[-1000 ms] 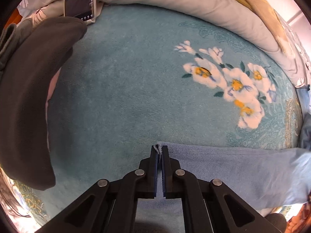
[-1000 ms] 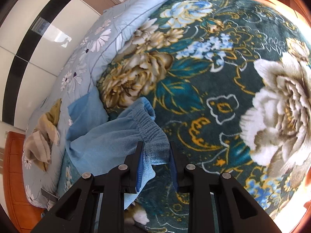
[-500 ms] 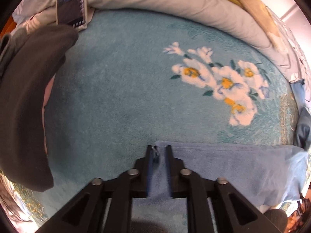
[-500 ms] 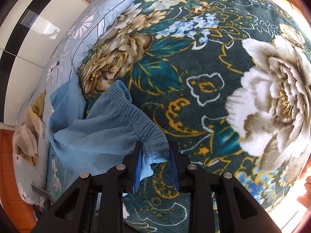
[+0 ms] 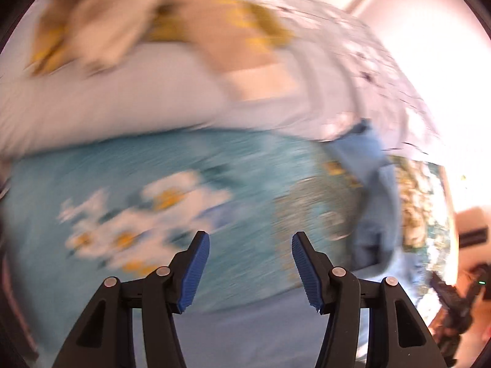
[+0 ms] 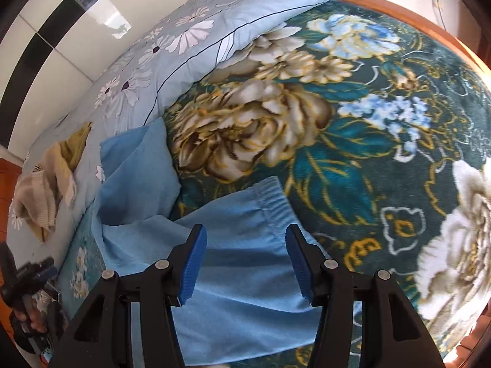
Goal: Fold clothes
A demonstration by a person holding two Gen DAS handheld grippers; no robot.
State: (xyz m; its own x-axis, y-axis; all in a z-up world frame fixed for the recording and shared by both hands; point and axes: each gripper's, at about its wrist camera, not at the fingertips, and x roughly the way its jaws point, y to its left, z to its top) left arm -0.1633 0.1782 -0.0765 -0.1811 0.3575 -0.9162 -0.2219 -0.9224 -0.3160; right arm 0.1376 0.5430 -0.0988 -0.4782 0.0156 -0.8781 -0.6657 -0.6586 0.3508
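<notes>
Light blue trousers point(image 6: 245, 279) lie on the dark floral blanket point(image 6: 353, 141), with the elastic waistband point(image 6: 270, 199) toward the upper right. My right gripper point(image 6: 245, 263) hangs over the cloth; its jaws are opening, and the cloth lies beneath them, not pinched. The left wrist view is blurred. My left gripper point(image 5: 250, 266) has jaws that are opening, with nothing between them, above the teal flowered blanket point(image 5: 153, 190). Blue cloth point(image 5: 374, 214) shows to its right, and more lies under its fingers point(image 5: 193, 266).
A pale blue daisy-print quilt point(image 6: 172, 61) is bunched along the left of the bed. A beige and mustard garment point(image 6: 46, 184) lies on it. The wooden bed frame point(image 6: 408, 21) runs along the far edge. A wardrobe point(image 6: 61, 36) stands behind.
Both grippers let go of the blue trousers and spread their jaws. The left one swung fast to the right, off the trouser hem. The right one drew back a little over the waistband.
</notes>
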